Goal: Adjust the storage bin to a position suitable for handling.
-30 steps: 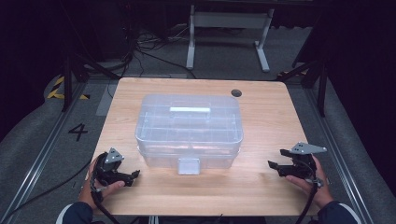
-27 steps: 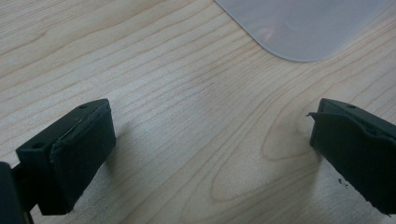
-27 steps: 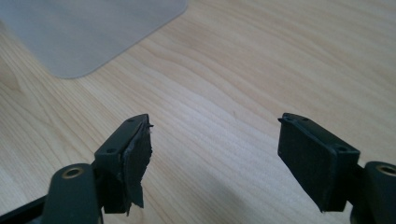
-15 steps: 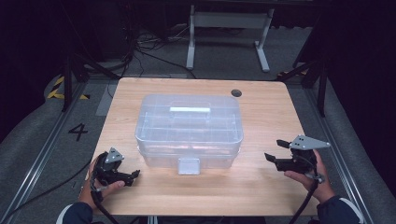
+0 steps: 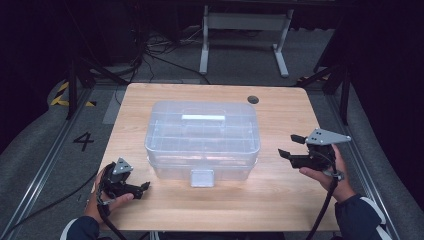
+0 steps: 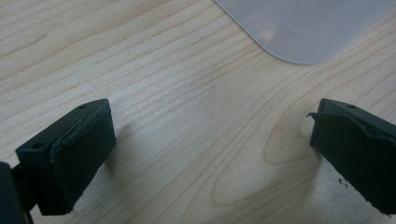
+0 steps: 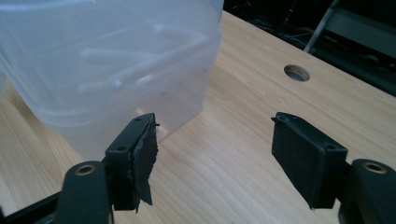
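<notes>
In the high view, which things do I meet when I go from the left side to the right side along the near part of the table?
Left gripper → latch tab on the front of the clear plastic box → right gripper, jaws apart with nothing between them.

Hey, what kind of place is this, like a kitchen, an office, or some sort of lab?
Most likely a lab or recording workspace. A bare wooden table stands on grey carpet with loose cables trailing behind it, a floor marking reads 4, and the surroundings are dark. A clear plastic box sits on the table.
</notes>
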`<action>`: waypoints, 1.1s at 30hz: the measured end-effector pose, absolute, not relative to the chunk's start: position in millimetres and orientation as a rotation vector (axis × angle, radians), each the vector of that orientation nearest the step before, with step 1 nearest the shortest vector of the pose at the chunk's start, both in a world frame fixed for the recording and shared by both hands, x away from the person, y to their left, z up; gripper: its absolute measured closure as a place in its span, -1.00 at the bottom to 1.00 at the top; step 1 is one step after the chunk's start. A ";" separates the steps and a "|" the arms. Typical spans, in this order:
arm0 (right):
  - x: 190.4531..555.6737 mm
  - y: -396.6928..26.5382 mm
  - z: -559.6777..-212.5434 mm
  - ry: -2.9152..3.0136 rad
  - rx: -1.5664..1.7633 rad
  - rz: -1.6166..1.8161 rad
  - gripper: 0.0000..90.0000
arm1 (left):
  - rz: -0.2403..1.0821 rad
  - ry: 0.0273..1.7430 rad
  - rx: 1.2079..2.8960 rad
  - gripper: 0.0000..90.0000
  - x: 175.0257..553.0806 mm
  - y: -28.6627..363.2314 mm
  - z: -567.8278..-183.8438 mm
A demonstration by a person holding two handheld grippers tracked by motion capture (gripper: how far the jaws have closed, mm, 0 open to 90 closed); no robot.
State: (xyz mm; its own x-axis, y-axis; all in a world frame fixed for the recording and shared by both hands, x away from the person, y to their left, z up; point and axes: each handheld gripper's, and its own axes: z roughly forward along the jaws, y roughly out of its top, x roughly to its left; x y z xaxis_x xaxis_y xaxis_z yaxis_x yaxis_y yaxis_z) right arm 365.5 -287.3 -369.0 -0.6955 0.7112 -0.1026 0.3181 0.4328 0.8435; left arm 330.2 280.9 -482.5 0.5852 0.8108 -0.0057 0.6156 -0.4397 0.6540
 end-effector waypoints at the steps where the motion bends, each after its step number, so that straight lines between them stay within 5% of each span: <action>1: 366.0 -285.4 -366.6 2.242 0.860 1.189 -0.30 | 0.421 1.126 2.204 -0.99 330.7 280.9 -482.4; 33: 389.5 -207.1 -319.5 2.261 0.636 1.291 -0.23 | 0.402 1.096 2.212 -0.99 338.0 276.1 -482.5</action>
State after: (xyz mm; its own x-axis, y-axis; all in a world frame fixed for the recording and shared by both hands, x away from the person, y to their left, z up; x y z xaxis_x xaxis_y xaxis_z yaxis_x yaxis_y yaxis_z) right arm 389.5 -207.1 -319.5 -0.7888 0.5938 -0.1590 0.1647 0.4533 0.8760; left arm 338.0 276.1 -482.5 0.6075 0.7943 -0.0059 0.6026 -0.4560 0.6550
